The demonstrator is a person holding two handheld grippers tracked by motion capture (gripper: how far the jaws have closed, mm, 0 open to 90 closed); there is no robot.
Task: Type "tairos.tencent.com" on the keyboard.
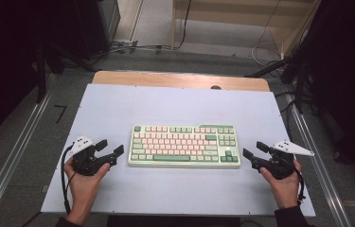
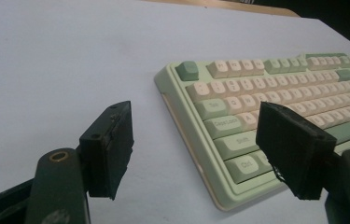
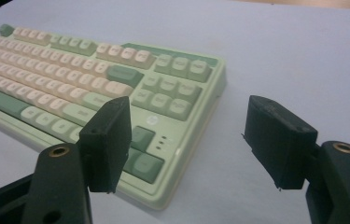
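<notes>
A pale green keyboard (image 1: 184,145) with pink and green keys lies flat in the middle of the white table top (image 1: 175,106). My left gripper (image 1: 110,148) is held just off its left end, jaws wide apart and empty. In the left gripper view the keyboard's left end (image 2: 219,119) lies ahead, a little right of the gap between the jaws. My right gripper (image 1: 254,150) sits off the keyboard's right end, open and empty too. In the right gripper view the keyboard's right corner (image 3: 163,140) shows past the left jaw. Neither gripper touches the keyboard.
The white top rests on a wooden table whose far edge (image 1: 180,79) shows behind it. Metal rails (image 1: 19,151) run along both sides on the grey floor. Cables (image 1: 132,47) and dark stands lie beyond the far end.
</notes>
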